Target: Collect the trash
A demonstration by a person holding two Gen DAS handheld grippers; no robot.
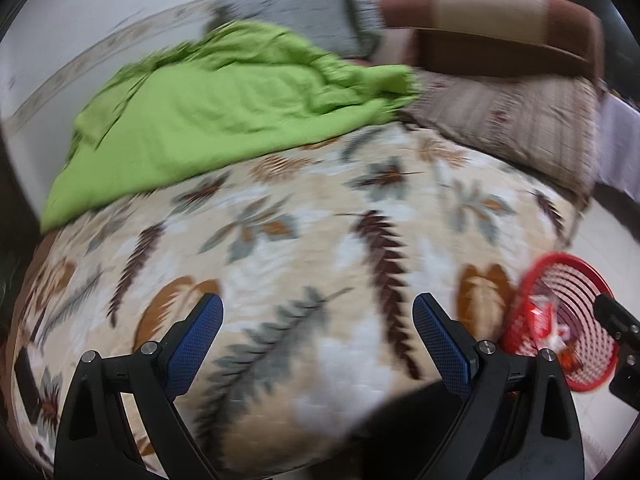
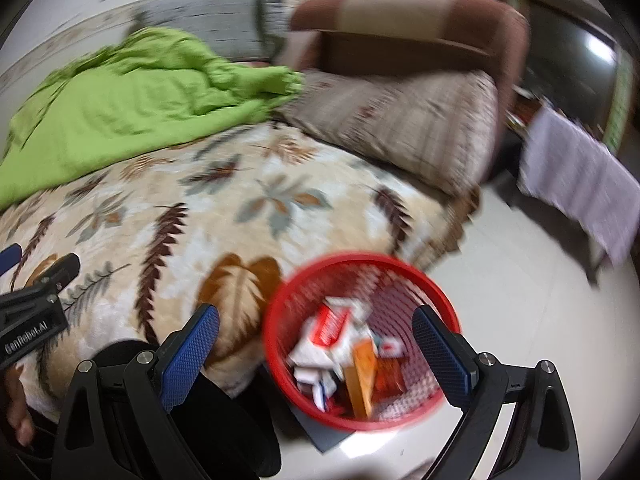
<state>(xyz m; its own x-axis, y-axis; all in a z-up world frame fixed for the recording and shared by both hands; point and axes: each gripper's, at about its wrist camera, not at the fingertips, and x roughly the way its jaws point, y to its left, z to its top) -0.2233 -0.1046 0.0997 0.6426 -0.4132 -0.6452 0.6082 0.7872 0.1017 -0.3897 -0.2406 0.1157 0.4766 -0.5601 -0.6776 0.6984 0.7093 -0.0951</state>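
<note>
Basket (image 2: 360,276) of trash below right tool (image 2: 316,332)

A basket (image 2: 360,276) stands on the floor (image 2: 520,280) just beside the bed's (image 2: 200,220) near right corner, packets (image 2: 336,344) inside it. A blanket (image 2: 120,92) lies along the bed's far left edge, a pillow (image 2: 408,120) at its far right corner.
</note>
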